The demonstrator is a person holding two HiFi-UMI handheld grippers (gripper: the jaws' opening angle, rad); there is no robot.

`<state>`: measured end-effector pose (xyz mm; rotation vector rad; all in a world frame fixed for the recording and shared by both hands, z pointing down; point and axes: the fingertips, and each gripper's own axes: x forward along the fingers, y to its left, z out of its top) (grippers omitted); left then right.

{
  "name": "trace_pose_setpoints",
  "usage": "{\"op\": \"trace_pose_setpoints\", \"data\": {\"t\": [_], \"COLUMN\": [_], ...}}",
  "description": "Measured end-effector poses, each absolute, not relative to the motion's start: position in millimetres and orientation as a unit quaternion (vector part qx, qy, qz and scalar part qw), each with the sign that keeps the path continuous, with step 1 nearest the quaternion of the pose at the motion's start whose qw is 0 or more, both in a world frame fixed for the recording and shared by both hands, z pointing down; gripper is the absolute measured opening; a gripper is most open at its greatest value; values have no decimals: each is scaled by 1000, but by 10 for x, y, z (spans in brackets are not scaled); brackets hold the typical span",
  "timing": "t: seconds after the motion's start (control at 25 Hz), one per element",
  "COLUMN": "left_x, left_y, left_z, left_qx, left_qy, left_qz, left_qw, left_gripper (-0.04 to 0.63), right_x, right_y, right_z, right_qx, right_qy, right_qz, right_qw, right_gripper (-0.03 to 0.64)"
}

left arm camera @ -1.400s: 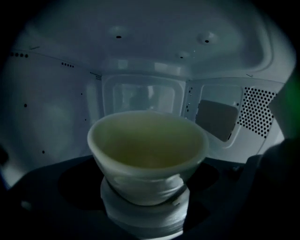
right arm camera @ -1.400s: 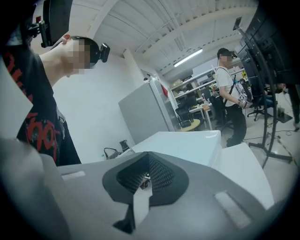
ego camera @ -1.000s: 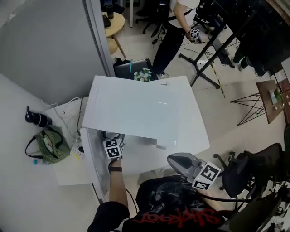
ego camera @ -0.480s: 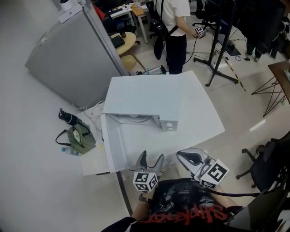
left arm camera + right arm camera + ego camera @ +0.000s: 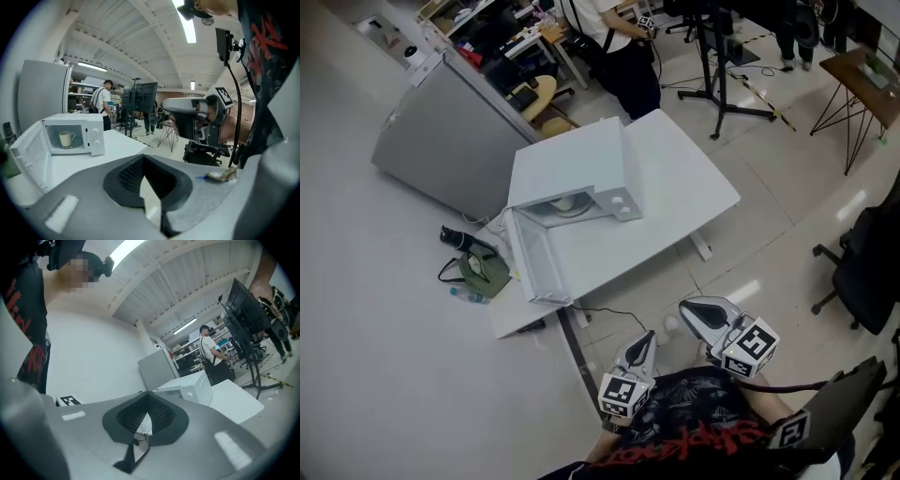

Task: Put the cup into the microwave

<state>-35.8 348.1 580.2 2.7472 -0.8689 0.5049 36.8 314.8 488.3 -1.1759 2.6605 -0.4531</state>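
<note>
A pale cup (image 5: pixel 66 138) stands inside the white microwave (image 5: pixel 75 135), far from both grippers. From the head view the microwave (image 5: pixel 581 173) sits on the white table (image 5: pixel 675 187), and its door (image 5: pixel 534 262) hangs open at the front left. My left gripper (image 5: pixel 644 340) (image 5: pixel 143 159) is held close to my body, well back from the table, shut with nothing in it. To its right, my right gripper (image 5: pixel 701 313) (image 5: pixel 149 395) is also shut and empty, and appears in the left gripper view (image 5: pixel 197 115).
A grey cabinet (image 5: pixel 441 141) stands behind the table's left end. A green bag (image 5: pixel 483 270) and a black object (image 5: pixel 457 238) lie on the floor by it. A person (image 5: pixel 619 47) stands at the back, near tripod stands (image 5: pixel 722 66). An office chair (image 5: pixel 872 262) is at the right.
The left gripper has come out of the microwave and drawn back to my body, and its jaws have shut. The cup stays inside. The view has backed away from the table.
</note>
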Motion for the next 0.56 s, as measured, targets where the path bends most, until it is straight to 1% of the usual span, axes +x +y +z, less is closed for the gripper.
{"op": "trace_pose_setpoints", "data": {"t": [0.2,0.32,0.4,0.56], "left_x": [-440,-585,-766,-1332], "left_y": [3807,3948,4032,4115], "left_z": [5624,5571,5558,5493], "left_qx": [943,949,952,951], "left_qy": [-279,-267,-256,-254], "left_qz": [137,114,103,67], "left_qw": [119,126,130,163], "left_gripper": [2,2,2,2], "right_x": [327,161,-43,-567], "right_y": [3504,3661,3756,3957], "right_z": [4649,4585,4594,4593], "right_qx": [-415,-420,-422,-423], "right_qy": [894,895,895,895], "right_qz": [-133,-123,-123,-128], "right_qw": [100,88,76,64], "right_gripper": [0,0,0,0]}}
